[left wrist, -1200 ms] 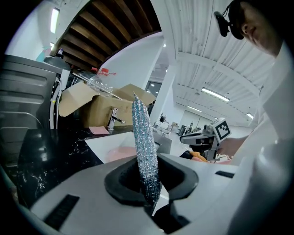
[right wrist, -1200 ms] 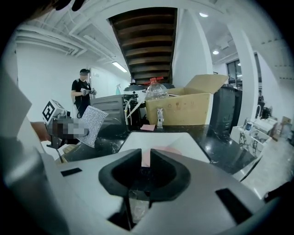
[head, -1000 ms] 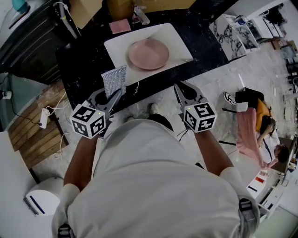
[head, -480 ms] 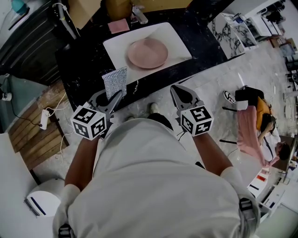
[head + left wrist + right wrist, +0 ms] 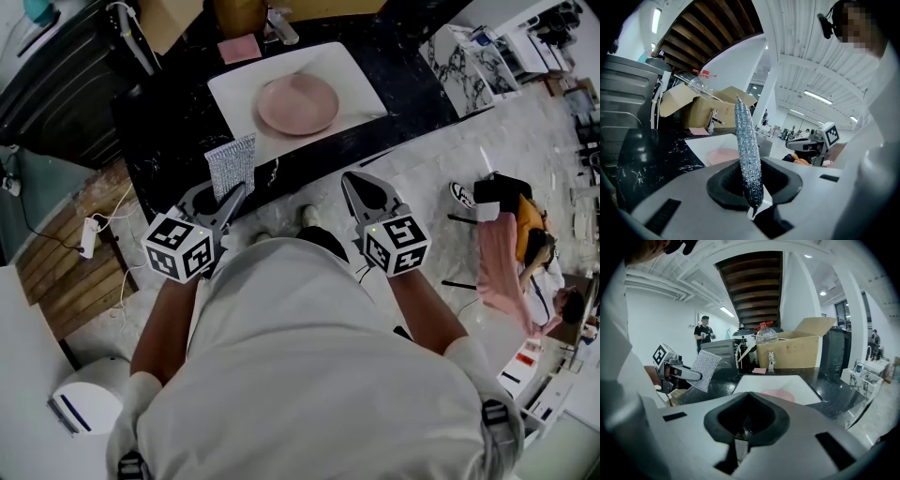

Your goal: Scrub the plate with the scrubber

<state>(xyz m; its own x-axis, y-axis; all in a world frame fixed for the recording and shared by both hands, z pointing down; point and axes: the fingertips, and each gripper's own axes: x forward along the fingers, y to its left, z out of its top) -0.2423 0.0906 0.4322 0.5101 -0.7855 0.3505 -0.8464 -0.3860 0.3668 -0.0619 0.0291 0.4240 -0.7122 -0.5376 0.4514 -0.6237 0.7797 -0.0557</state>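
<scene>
A pink plate (image 5: pixel 298 103) lies in a white square sink (image 5: pixel 352 70) set in a black marble counter (image 5: pixel 178 122). My left gripper (image 5: pixel 236 194) is shut on a silver mesh scrubber (image 5: pixel 232 163), held upright at the counter's near edge, short of the plate. In the left gripper view the scrubber (image 5: pixel 748 150) stands edge-on between the jaws, with the plate (image 5: pixel 723 157) behind it. My right gripper (image 5: pixel 352 181) is shut and empty, off the counter's front edge. The right gripper view shows the plate (image 5: pixel 780 393), the scrubber (image 5: pixel 704 369) and the left gripper (image 5: pixel 679 373) at its left.
A tap (image 5: pixel 281 28), a pink cloth (image 5: pixel 240 49) and a cardboard box (image 5: pixel 169 19) stand behind the sink. A white marbled stand (image 5: pixel 459 70) is to the right. A person (image 5: pixel 525 258) is on the tiled floor at right.
My right gripper has shifted slightly left and closer to the counter edge. The left gripper and the scrubber have stayed put.
</scene>
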